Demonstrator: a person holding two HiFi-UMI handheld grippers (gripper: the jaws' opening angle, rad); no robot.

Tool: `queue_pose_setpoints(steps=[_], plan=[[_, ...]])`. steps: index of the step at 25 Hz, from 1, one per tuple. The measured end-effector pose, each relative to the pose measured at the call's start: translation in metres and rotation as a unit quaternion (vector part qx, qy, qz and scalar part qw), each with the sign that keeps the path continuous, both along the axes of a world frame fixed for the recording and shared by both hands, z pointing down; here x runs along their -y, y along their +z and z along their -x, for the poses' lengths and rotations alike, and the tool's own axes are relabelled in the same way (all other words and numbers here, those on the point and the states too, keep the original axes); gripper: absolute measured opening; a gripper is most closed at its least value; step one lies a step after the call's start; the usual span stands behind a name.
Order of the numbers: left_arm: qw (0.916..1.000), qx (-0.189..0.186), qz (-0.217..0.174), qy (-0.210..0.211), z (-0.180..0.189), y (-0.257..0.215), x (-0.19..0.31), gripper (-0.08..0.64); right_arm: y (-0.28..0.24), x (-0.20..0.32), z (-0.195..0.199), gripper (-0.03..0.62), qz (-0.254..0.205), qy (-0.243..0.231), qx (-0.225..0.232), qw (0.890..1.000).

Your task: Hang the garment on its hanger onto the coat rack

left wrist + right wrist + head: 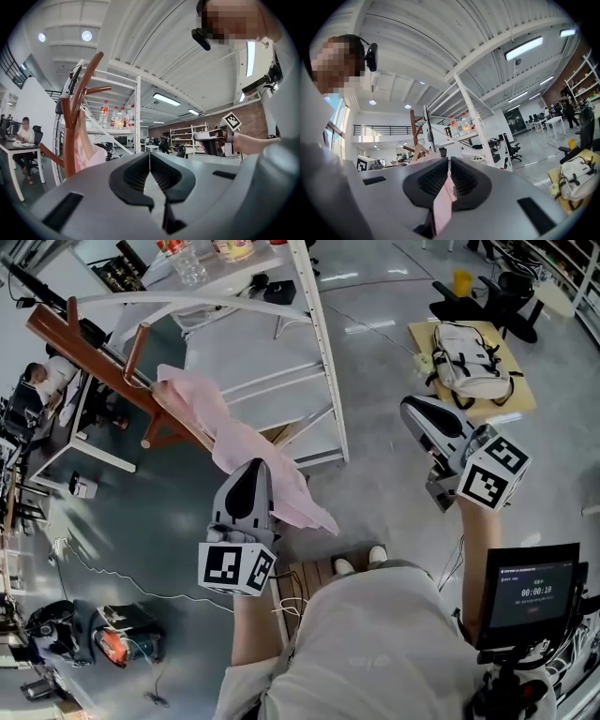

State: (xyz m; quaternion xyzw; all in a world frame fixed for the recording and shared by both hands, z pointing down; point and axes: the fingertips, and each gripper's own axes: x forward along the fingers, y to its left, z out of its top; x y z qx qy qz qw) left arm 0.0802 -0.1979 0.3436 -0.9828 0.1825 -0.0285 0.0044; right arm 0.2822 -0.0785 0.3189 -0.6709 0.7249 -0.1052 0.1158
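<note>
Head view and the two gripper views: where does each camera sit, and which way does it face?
Head view: on the person's head, facing steeply down at the coat rack, pink garment, left gripper and right gripper; torso and forearms show.
Left gripper view: on the left gripper, facing upward past shut jaws toward the coat rack; the right forearm shows.
Right gripper view: on the right gripper, jaws shut on a pink cloth strip, facing white shelving; the person's shirt shows.
Shared: all three show the coat rack.
</note>
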Motion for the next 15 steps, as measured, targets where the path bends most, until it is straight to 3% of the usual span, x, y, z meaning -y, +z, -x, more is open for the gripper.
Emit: queue_pose_setpoints(steps=[7,15], plan=[[1.0,0.002,0.002,0.006,0.002,0.031,-0.005,0.008,0.039,-0.012,0.0,0.028,0.006,0.014,0.008,1.0],[0.9999,0.006,0.003,-0.015,-0.012,0.021,-0.015,0.008,0.032,-0.026,-0.016,0.028,0.008,0.012,0.014,1.0]])
